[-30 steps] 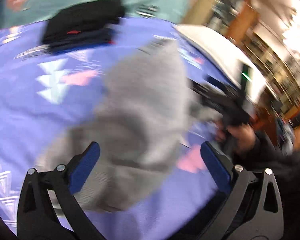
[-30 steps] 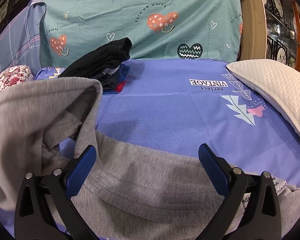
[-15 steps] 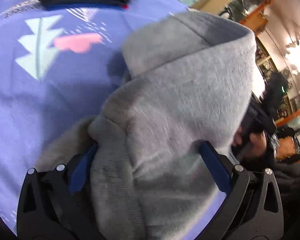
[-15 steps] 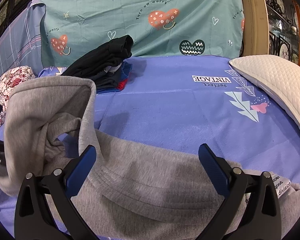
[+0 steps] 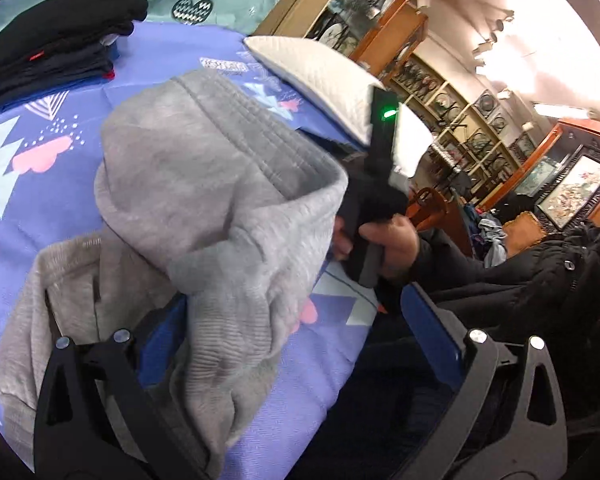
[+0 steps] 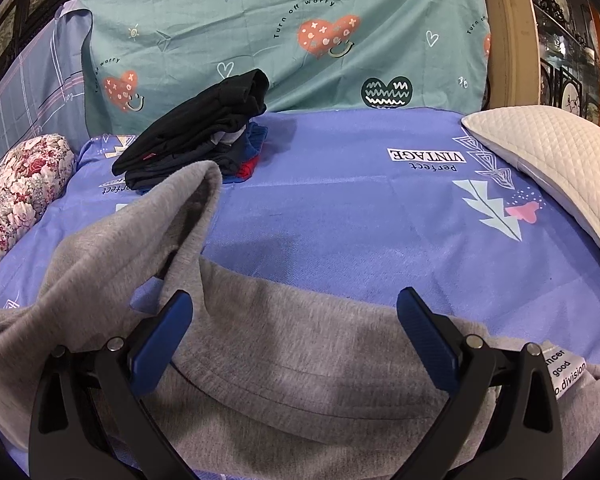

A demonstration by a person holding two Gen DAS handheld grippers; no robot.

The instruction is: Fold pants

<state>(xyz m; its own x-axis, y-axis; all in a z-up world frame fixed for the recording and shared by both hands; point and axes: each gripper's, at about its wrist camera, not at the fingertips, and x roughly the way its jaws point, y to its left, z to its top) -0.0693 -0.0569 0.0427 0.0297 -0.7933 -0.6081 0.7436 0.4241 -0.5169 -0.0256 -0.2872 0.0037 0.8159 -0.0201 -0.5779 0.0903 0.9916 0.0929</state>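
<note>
Because the grey pants (image 6: 300,364) lie bunched on the bed (image 6: 360,216), the left gripper (image 5: 296,344) and the right gripper (image 6: 294,336) both hang wide open over them, holding nothing, ready to grab.

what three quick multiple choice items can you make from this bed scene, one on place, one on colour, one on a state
1. Where does the stack of dark folded clothes lie?
A. at the far side of the purple printed bedsheet, near the teal heart-print cloth
B. on the white quilted pillow
C. between the right tongs

2. What colour are the soft fleece pants?
A. black
B. grey
C. red

3. How do the right tongs stand?
A. shut on the pillow
B. shut on the pants
C. open above the pants

Answers: 1 A, the stack sits by the teal cloth; 2 B, the fleece is grey in both views; 3 C, the blue pads are wide apart with grey fabric between.
</note>
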